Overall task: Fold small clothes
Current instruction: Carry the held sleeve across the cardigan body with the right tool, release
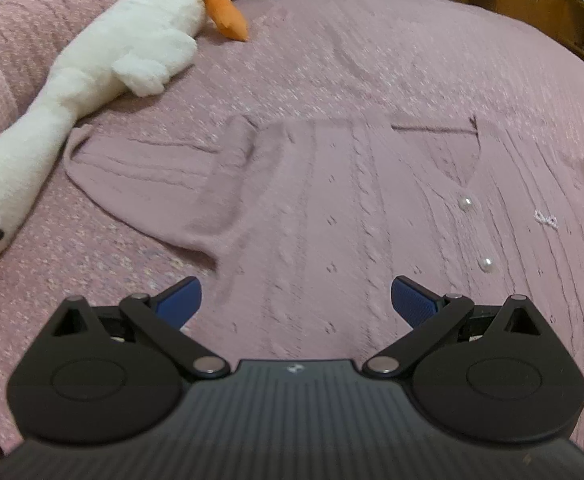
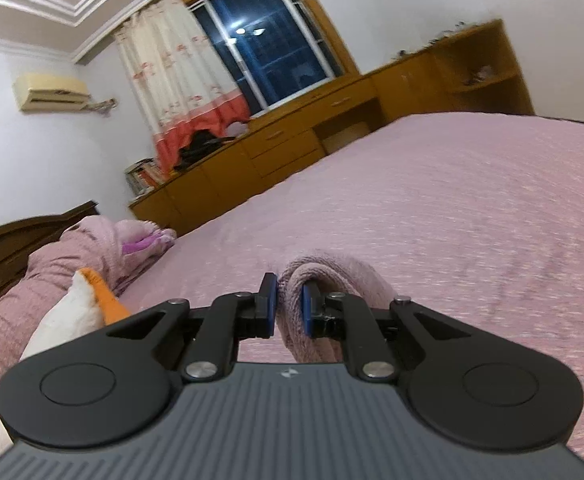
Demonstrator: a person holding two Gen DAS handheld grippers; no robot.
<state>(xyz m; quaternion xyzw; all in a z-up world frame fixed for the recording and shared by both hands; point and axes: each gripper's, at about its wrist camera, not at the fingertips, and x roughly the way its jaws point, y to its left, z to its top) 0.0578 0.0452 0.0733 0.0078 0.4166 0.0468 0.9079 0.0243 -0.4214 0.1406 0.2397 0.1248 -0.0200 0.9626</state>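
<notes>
While the left tongs (image 1: 296, 300) hang over the bed (image 1: 372, 40) with their blue pads (image 1: 181, 300) wide apart and nothing between them, a pink cardigan (image 1: 312, 208) lies flat just under them. It is knitted, with a V neck at the far right and two pearl buttons (image 1: 464, 203) in a row down its front. One sleeve (image 1: 139, 168) lies spread out to the left. The cardigan is almost the same pink as the bed cover, so its edges are hard to see on the right side. A long white goose (image 1: 103, 64) toy with an orange beak lies on the far left of the bed, close to the sleeve but not touching it.

From the right wrist view, the right tongs (image 2: 289, 304) are clamped on a thick fold of pink knit (image 2: 332, 276). The knit bulges up between the pads and drapes over the right one. These tongs are up off the bed and point almost level across it. Far behind them stand a wooden cabinet (image 2: 292, 148), a dark window (image 2: 271, 48) and a curtain (image 2: 179, 76). Pillows (image 2: 91, 248) sit at the far left, and the goose shows at the near left.
</notes>
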